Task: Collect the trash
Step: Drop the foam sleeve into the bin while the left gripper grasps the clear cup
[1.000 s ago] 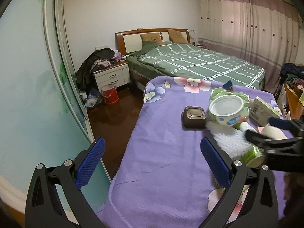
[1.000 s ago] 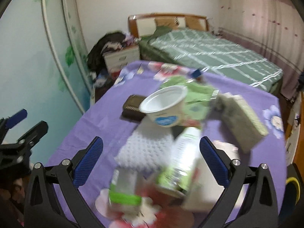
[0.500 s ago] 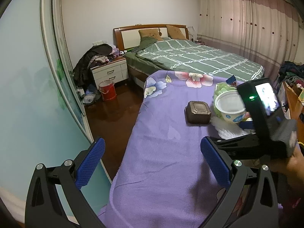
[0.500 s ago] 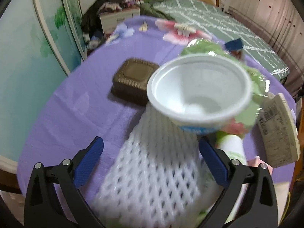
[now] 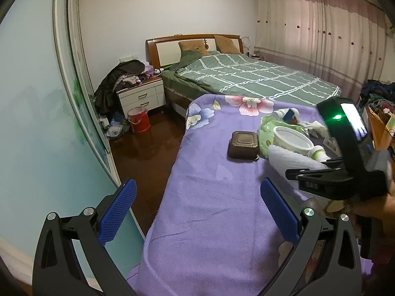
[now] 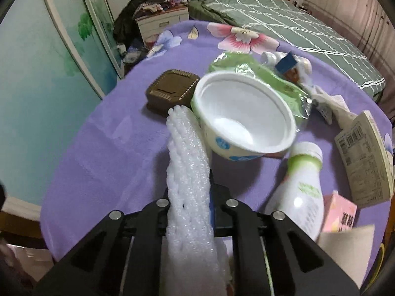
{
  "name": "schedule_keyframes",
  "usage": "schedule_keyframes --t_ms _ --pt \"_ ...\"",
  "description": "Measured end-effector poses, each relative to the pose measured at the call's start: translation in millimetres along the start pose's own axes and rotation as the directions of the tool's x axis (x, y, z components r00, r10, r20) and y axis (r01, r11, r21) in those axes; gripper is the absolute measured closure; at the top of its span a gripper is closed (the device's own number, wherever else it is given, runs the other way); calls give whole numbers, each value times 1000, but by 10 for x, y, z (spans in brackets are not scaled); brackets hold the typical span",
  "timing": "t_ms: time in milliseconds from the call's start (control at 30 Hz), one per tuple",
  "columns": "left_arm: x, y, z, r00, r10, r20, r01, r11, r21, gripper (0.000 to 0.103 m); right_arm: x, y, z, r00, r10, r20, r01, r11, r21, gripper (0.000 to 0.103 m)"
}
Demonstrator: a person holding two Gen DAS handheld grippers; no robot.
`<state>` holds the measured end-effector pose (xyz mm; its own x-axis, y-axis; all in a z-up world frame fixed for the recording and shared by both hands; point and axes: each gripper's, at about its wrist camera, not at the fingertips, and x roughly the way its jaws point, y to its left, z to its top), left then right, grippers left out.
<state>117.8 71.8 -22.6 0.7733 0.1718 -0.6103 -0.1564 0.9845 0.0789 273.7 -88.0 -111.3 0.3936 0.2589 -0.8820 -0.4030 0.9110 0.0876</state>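
Note:
A white foam net sleeve [image 6: 187, 172] lies on the purple floral tablecloth [image 6: 98, 148]. My right gripper [image 6: 190, 193] is closing on it, and its jaws squeeze the net, which bulges up between them. Just beyond sit a white cup [image 6: 244, 116], a brown square box [image 6: 172, 91], a green wrapper [image 6: 259, 74], a white-and-green bottle [image 6: 301, 187], a pink carton [image 6: 340, 212] and a barcoded pack [image 6: 363, 157]. My left gripper [image 5: 197, 197] hangs open over the table's near left part, holding nothing. From there the right gripper [image 5: 308, 170] shows on the foam net [image 5: 291, 159].
Crumpled tissue [image 6: 328, 101] lies behind the wrapper. A green bed [image 5: 246, 79] stands beyond the table, with a white nightstand [image 5: 140, 96] and a red bucket [image 5: 138, 119] on the dark floor. A sliding glass door [image 5: 37, 123] runs along the left.
My right gripper came down over the trash pile and went from wide open to clamped on the foam net, now bunched upright. The left gripper has stayed put.

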Motion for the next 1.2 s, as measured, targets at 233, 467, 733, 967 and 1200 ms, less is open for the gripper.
schedule_keyframes --t_ms 233,467,733,967,1200 --pt "-108 -99 -19 1000 -18 8 18 1000 17 4 -527 -41 -172 990 100 99 -102 995 19 91" --pt "-172 -274 -43 999 -46 5 46 998 52 4 -1141 -171 -280 961 157 226 -169 985 33 91" --pt "-179 -647 -175 992 -122 -40 126 985 115 4 -1777 -744 -642 939 41 343 -97 984 146 90" --pt "-80 -1035 -311 976 -194 -96 207 965 162 4 -2017 -1785 -1352 936 -171 308 36 916 400 90" --pt "24 -1333 -392 969 -204 -140 226 960 164 4 -1995 -2844 -2249 916 -365 165 178 740 649 89"
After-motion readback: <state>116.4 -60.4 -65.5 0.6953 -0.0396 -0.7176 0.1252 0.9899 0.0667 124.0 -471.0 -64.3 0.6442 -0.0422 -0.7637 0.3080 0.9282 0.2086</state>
